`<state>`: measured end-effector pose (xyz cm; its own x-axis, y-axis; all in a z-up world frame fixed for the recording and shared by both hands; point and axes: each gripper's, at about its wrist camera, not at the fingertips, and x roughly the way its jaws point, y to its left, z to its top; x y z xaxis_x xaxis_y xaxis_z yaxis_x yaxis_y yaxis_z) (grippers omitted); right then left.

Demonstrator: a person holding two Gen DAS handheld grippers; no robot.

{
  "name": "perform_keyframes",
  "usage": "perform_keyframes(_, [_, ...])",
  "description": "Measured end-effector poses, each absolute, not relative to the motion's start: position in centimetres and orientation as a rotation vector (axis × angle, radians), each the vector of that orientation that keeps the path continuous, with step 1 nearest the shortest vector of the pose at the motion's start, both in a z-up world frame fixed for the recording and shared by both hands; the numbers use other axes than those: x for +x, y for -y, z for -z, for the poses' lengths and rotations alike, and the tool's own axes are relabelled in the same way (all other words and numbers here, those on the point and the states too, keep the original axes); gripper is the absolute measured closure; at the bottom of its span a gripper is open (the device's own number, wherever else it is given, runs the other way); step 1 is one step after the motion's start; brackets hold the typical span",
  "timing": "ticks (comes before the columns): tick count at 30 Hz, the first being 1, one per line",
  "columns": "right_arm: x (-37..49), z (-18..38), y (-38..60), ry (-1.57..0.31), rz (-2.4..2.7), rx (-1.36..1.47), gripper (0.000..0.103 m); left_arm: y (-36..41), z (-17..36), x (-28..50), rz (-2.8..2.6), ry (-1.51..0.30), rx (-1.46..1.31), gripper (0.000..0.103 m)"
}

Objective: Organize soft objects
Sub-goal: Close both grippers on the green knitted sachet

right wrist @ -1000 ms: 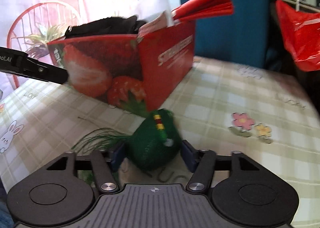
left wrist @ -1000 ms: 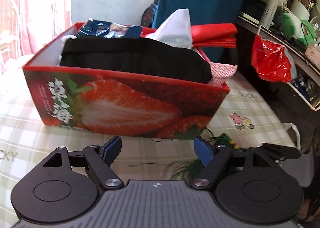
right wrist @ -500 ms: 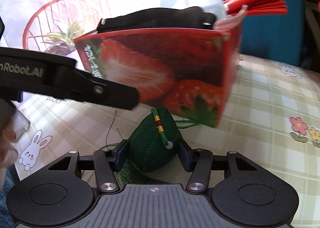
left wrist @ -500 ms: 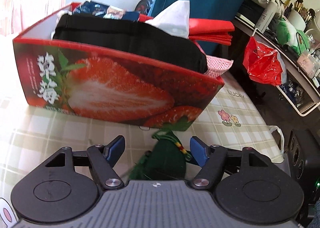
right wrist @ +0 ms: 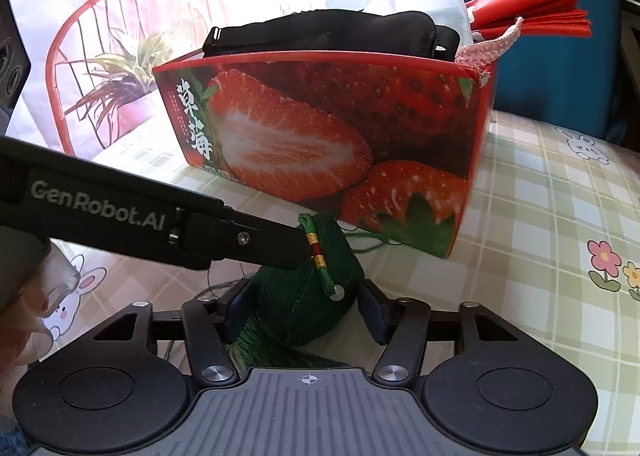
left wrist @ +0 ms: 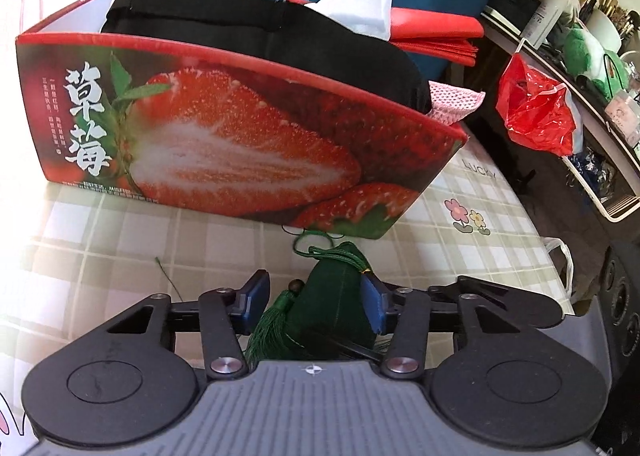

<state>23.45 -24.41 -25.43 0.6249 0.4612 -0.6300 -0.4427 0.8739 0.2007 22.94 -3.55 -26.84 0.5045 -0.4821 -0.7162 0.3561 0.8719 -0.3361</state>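
- Green fabric sachet [left wrist: 332, 296] on the checked tablecloth [left wrist: 480, 240], just in front of the strawberry box [left wrist: 240, 144], near its right front corner.
- Left gripper [left wrist: 314, 288]: jaws just been closing, sachet between them. One pad touching the cloth, the other short of the body with only the tassel [left wrist: 272, 320] beside it. No grip yet.
- Right gripper [right wrist: 305, 294]: jaws just been opening around the same sachet. Pads at both flanks; cannot tell whether pressing or merely touching.
- Probably light, stuffed and squashy. Should deform under the pads rather than slip.
- Best hold: across the fat middle of the body. Not the tassel or beaded cord [right wrist: 318, 256]; would likely dangle, swing and snag on the box rim.
- Box already crowded with soft things, so expect to push it in.
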Motion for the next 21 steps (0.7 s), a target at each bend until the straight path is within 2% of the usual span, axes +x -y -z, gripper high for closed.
perform_keyframes(4, [23.1, 25.6, 24.9, -0.724, -0.527, 0.011, 0.045, 3.8, 27.3, 23.0, 0.517, -0.923, -0.161, 0.051])
perform_keyframes(21, [22.7, 25.4, 24.6, -0.684, -0.557, 0.031, 0.059, 4.6, 27.6, 22.7, 0.544, -0.922, -0.15, 0.052])
